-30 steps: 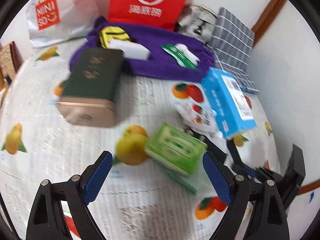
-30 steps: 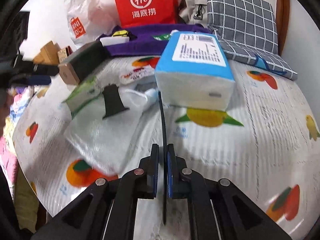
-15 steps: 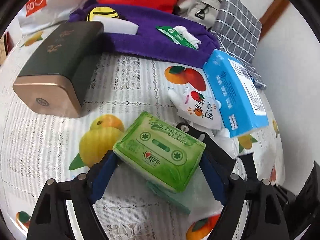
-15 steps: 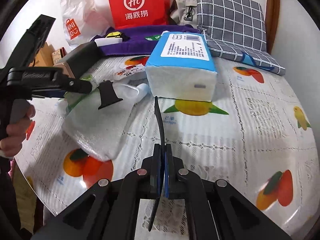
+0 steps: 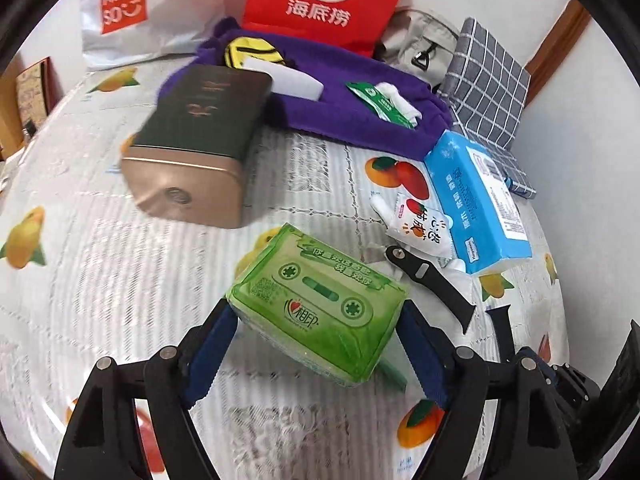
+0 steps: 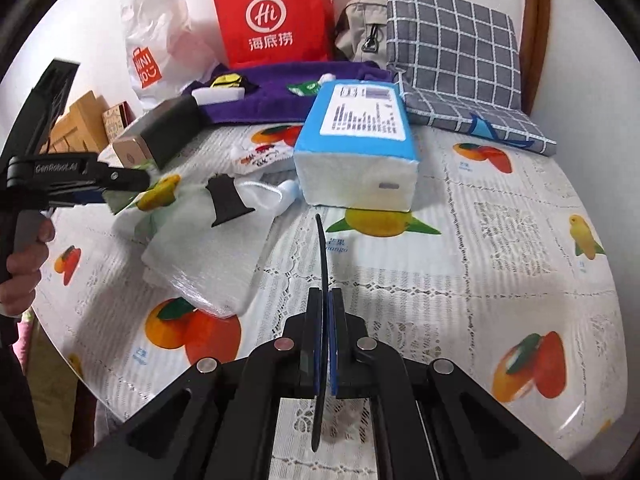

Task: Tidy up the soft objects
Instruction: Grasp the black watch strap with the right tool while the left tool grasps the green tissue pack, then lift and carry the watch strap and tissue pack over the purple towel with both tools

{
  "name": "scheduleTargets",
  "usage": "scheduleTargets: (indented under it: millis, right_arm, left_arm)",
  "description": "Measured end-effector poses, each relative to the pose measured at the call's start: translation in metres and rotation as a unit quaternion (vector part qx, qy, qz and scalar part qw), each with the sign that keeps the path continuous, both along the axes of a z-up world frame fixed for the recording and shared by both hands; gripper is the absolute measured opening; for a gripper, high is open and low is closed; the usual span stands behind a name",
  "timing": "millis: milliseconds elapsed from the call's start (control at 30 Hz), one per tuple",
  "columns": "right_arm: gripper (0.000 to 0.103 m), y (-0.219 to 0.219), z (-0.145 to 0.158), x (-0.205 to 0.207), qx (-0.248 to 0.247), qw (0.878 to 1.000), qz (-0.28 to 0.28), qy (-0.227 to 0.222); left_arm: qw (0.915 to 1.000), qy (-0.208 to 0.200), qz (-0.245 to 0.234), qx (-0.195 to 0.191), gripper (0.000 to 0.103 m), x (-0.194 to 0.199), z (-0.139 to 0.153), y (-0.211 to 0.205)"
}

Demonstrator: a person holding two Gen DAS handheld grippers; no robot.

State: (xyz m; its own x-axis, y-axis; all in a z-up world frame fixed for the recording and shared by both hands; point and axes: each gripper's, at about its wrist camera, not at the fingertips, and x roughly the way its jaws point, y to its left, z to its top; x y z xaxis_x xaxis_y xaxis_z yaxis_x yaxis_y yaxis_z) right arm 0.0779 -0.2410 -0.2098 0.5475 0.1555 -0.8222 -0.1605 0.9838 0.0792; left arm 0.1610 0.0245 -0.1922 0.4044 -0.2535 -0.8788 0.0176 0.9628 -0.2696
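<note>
The fruit-print tablecloth (image 6: 520,240) lies bare at its right. On the purple towel (image 5: 352,92) at the back lie small packets. The blue tissue pack (image 6: 360,152) stands mid-table. The left gripper (image 5: 320,344) is closing on the green tissue pack (image 5: 320,300), raised off the cloth. The right gripper (image 6: 325,320) pinches a black watch strap (image 6: 322,264).

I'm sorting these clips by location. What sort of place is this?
Probably a room in a home: a table under a fruit-print plastic tablecloth, red paper and white plastic shopping bags against the wall, and a grey checked cushion.
</note>
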Motion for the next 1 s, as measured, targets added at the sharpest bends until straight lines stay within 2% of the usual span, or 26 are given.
scheduleTargets:
  millis: [200,300,333,367,433,467,567,700,733,767,933,1000]
  right_arm:
    - [0.003,-0.004,0.017,-0.007,0.009,1.0,0.001,-0.008]
    - [0.004,-0.003,0.014,-0.007,-0.011,1.0,0.005,-0.006]
    - [0.011,-0.003,0.009,-0.006,-0.02,1.0,0.002,0.002]
    - [0.025,-0.004,0.004,-0.004,-0.022,1.0,0.001,0.01]
    - [0.036,-0.007,-0.008,-0.003,-0.016,1.0,-0.002,0.012]
    - [0.037,-0.007,-0.016,-0.001,-0.016,1.0,-0.003,0.019]
    - [0.037,-0.003,-0.032,0.004,-0.018,1.0,-0.005,0.025]
    - [0.034,0.003,-0.035,0.006,-0.037,0.999,-0.009,-0.002]
    - [0.022,0.004,-0.035,0.008,-0.041,0.999,-0.009,-0.006]
    - [0.02,0.004,-0.034,0.01,-0.043,0.999,-0.005,-0.004]
    - [0.02,-0.003,-0.027,0.014,-0.02,1.0,-0.006,0.016]
    - [0.02,-0.005,-0.015,0.013,-0.008,1.0,-0.007,0.006]
  left_arm:
    - [0.9999,-0.013,0.007,-0.001,0.08,-0.015,0.019,0.006]
    - [0.9998,-0.019,0.005,0.002,0.08,-0.02,0.026,0.006]
    - [0.9998,-0.02,0.006,0.003,0.08,-0.022,0.027,0.005]
    - [0.9998,-0.021,0.004,0.002,0.08,-0.025,0.029,0.005]
    - [0.9998,-0.021,0.002,0.002,0.08,-0.027,0.029,0.005]
    - [0.9998,-0.019,0.003,0.003,0.08,-0.028,0.028,0.005]
    - [0.9999,-0.013,0.003,0.002,0.08,-0.028,0.023,0.005]
    - [1.0,-0.007,0.004,0.003,0.08,-0.024,0.017,0.005]
    - [1.0,-0.006,0.004,0.003,0.08,-0.023,0.016,0.005]
    - [1.0,-0.005,0.004,0.002,0.08,-0.021,0.015,0.006]
    - [1.0,-0.003,0.003,-0.001,0.08,-0.019,0.014,0.008]
    - [1.0,-0.007,0.004,-0.003,0.08,-0.017,0.016,0.01]
